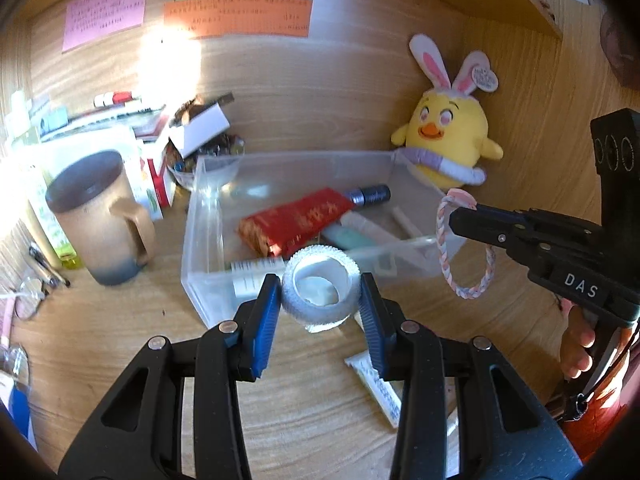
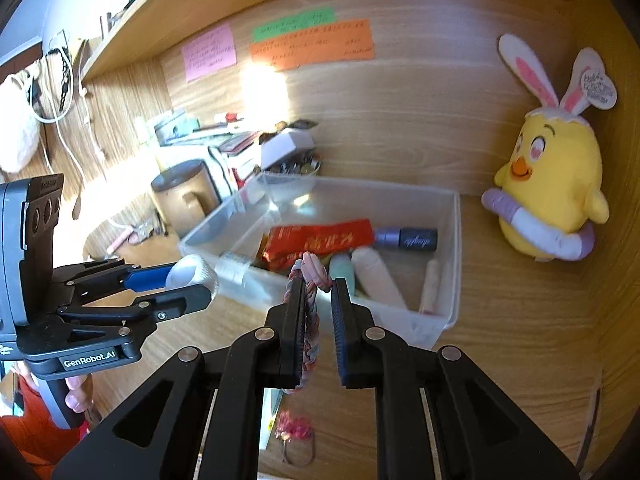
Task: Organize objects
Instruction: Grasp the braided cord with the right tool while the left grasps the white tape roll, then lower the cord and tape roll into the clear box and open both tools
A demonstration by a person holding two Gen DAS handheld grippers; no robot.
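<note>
Nearest to us, the left gripper [image 1: 320, 300] holds a white tape roll [image 1: 320, 292] between its blue-padded jaws, which press against the roll's two sides; the roll hangs just over the near wall of the clear plastic bin [image 1: 200, 280]. In the right wrist view the same roll [image 2: 194, 276] shows at the tip of the left gripper [image 2: 188, 284], beside the bin's near left corner [image 2: 192, 244].

Our right gripper [image 2: 318, 320] carries a braided pink-and-white cord loop [image 2: 311, 312]; its jaws stand slightly apart, the cord lying against the left jaw, so we cannot tell how firmly it is pinched. From the left wrist view the loop [image 1: 466, 256] dangles from the right gripper [image 1: 456, 218] just outside the bin's right wall.

On the tabletop [image 1: 320, 420] under the left gripper lies a white sachet [image 1: 376, 384]. Inside the bin we see a red packet [image 1: 296, 220], a dark tube [image 1: 370, 195] touching its far end, and pale tubes [image 2: 376, 276] toward the right side.

Left of the bin stands a tan mug [image 1: 100, 216], with boxes and clutter behind it. Beyond the bin's far right corner a yellow chick plush [image 1: 448, 136] with rabbit ears leans on the wooden back panel, where pink, green and orange notes [image 1: 236, 16] are stuck.
</note>
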